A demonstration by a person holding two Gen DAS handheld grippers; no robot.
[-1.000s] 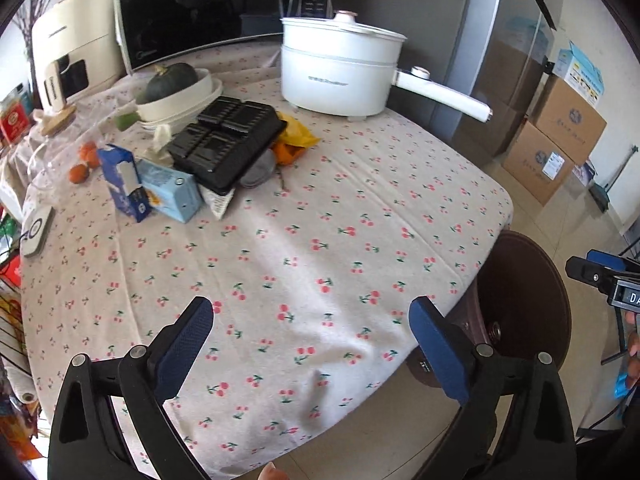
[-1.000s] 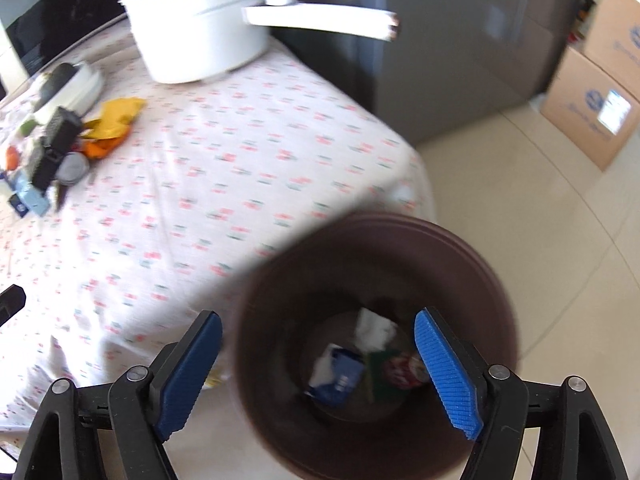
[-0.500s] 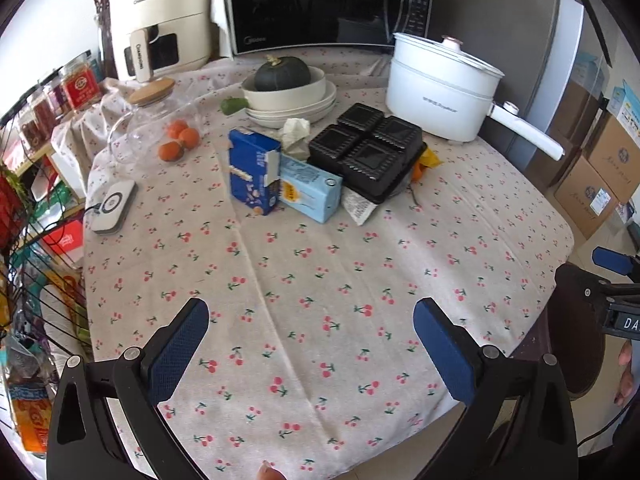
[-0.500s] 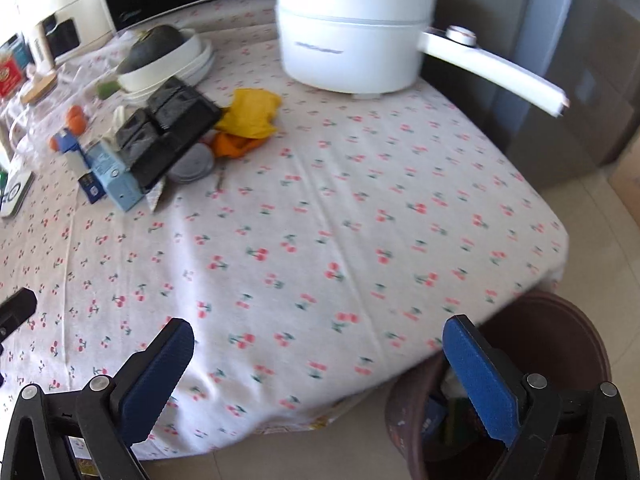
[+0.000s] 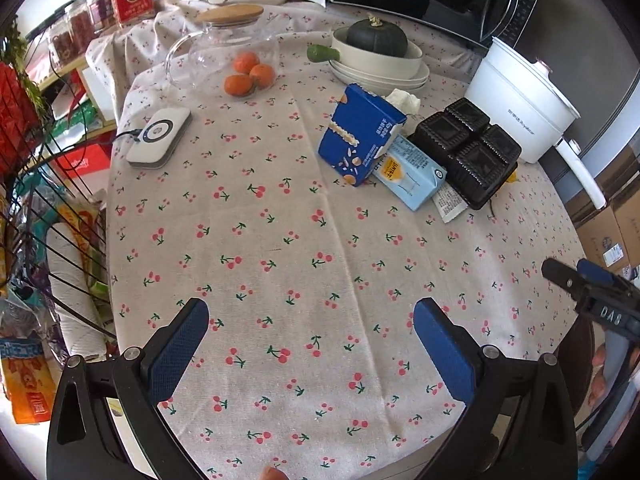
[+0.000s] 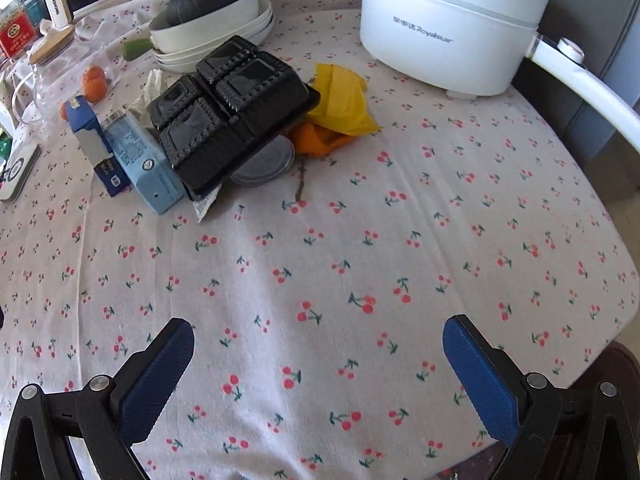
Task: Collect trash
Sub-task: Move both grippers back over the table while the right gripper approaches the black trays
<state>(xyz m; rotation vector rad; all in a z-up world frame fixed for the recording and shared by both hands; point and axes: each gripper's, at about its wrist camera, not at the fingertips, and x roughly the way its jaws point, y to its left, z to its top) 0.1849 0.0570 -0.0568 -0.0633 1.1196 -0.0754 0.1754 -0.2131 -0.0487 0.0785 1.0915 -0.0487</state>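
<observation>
Both views now face the bench (image 6: 360, 240) instead of the bin (image 6: 624, 364), which shows only at the bench's edge. Left tool (image 5: 312, 344): fingers apart, empty. Right tool (image 6: 320, 364): fingers apart, empty, hovering short of the trash. Trash heaped mid-bench: black tray (image 6: 236, 108) on top, leaning on blue cartons (image 5: 360, 140); yellow wrapper (image 6: 344, 100) beside. Tray likely first, being uppermost.

The right gripper (image 6: 316, 364) has come up from over the brown bin (image 6: 616, 364) and now hangs above the cherry-print tablecloth (image 6: 340, 248), facing the black tray (image 6: 232, 108). The left gripper (image 5: 310, 342) has swung left across the table, bringing the glass jar (image 5: 224, 52) and wire rack (image 5: 48, 216) into sight.
</observation>
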